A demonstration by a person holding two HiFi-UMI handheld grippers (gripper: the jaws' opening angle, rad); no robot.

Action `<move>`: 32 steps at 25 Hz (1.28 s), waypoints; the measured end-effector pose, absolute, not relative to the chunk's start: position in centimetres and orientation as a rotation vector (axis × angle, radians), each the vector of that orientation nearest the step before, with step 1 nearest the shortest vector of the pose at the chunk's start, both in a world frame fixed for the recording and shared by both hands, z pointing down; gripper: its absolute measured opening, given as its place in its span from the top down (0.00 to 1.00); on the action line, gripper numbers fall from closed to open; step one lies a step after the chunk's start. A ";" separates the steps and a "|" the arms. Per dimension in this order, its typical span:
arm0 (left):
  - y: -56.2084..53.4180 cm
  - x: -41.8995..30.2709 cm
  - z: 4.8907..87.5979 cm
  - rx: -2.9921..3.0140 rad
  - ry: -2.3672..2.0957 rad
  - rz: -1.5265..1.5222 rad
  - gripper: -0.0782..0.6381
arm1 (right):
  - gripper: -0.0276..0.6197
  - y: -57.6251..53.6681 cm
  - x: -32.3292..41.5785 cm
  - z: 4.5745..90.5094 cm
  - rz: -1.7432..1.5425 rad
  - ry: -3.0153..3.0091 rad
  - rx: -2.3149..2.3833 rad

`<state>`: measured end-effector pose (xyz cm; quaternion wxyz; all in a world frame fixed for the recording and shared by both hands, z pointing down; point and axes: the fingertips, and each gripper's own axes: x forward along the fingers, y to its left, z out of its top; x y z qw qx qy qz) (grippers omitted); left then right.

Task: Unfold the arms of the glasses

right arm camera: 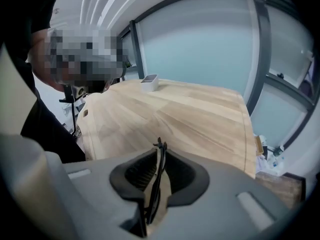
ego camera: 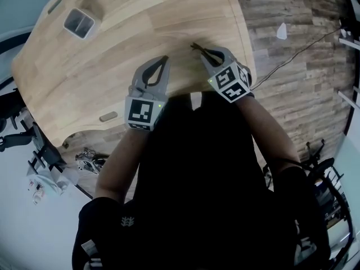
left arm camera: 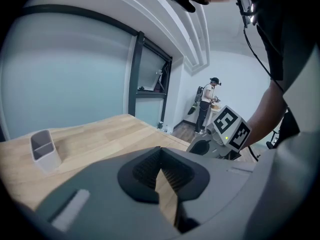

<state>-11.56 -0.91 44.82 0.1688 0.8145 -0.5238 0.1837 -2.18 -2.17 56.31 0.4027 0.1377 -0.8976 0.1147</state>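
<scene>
Since the thin black glasses (right arm camera: 156, 179), pinched in our right gripper (right arm camera: 160, 156) over the near edge of the wooden table (ego camera: 112, 55), look light and bendy, we'd gently take an arm by the hinge with our left gripper (left arm camera: 161, 151), jaws pressed together empty.

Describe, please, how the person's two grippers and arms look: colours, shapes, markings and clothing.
Both the left gripper and the right gripper have grey plastic bodies with curved jaws lined by black ribbed pads. Each carries a cube with black-and-white square markers and a small green light. The person wears a black top; its sleeves end above the forearms.
</scene>
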 end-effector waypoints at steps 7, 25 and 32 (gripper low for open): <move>-1.3 -11.5 45.8 2.304 -1.472 0.534 0.88 | 0.91 -2.3 -2.8 58.2 0.272 -2.216 0.291; -0.7 -4.0 49.4 2.410 -0.926 0.442 0.58 | 0.93 -0.4 -1.8 51.7 0.126 -2.551 0.339; 0.2 -0.8 48.8 2.458 -0.743 0.382 0.56 | 0.93 0.4 -0.7 50.5 0.067 -2.588 0.359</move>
